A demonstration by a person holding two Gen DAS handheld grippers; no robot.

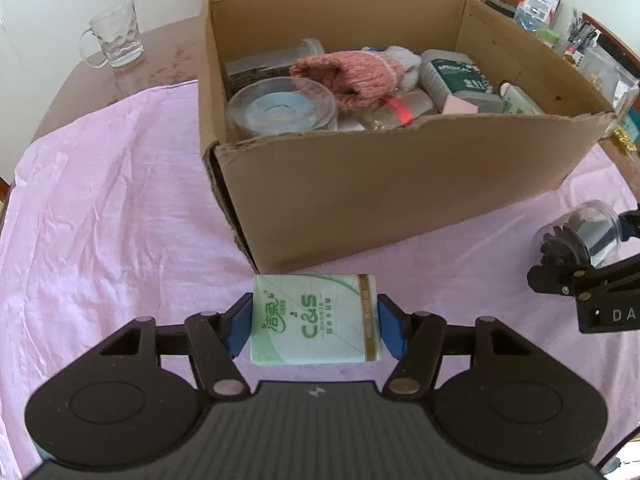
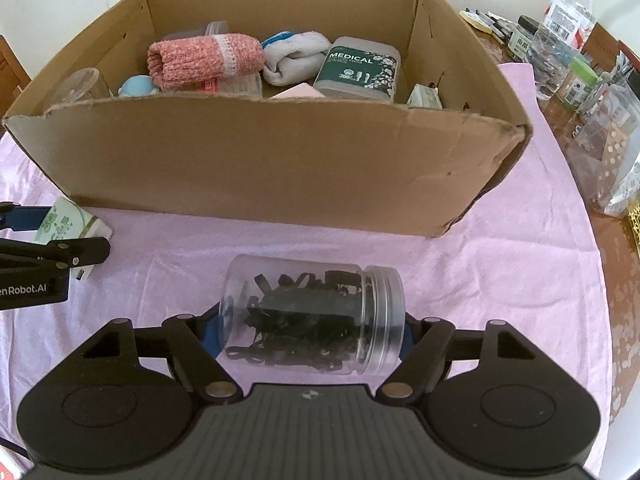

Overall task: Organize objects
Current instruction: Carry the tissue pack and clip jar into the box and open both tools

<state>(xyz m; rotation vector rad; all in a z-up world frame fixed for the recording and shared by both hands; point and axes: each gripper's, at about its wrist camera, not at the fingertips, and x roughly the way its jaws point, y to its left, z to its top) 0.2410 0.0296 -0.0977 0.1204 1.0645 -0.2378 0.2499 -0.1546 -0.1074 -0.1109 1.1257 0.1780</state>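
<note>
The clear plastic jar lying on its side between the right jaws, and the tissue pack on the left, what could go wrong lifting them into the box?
The clear plastic jar of black clips is round and smooth, so it may roll or slip. The soft green tissue pack could squash and sag. The brown cardboard box is already crowded, with little free floor.

- Box (image 1: 400, 192): matt brown cardboard, torn rim.
- Cloth (image 1: 112, 208): pink, crinkled, faintly shiny.
- Jar (image 2: 316, 316): clear glossy plastic.
- Tissue pack (image 1: 314, 320): glossy wrapper.

"C&S" on tissue pack (image 1: 314, 318), "MEDICAL" on green container (image 2: 358, 68)
</note>
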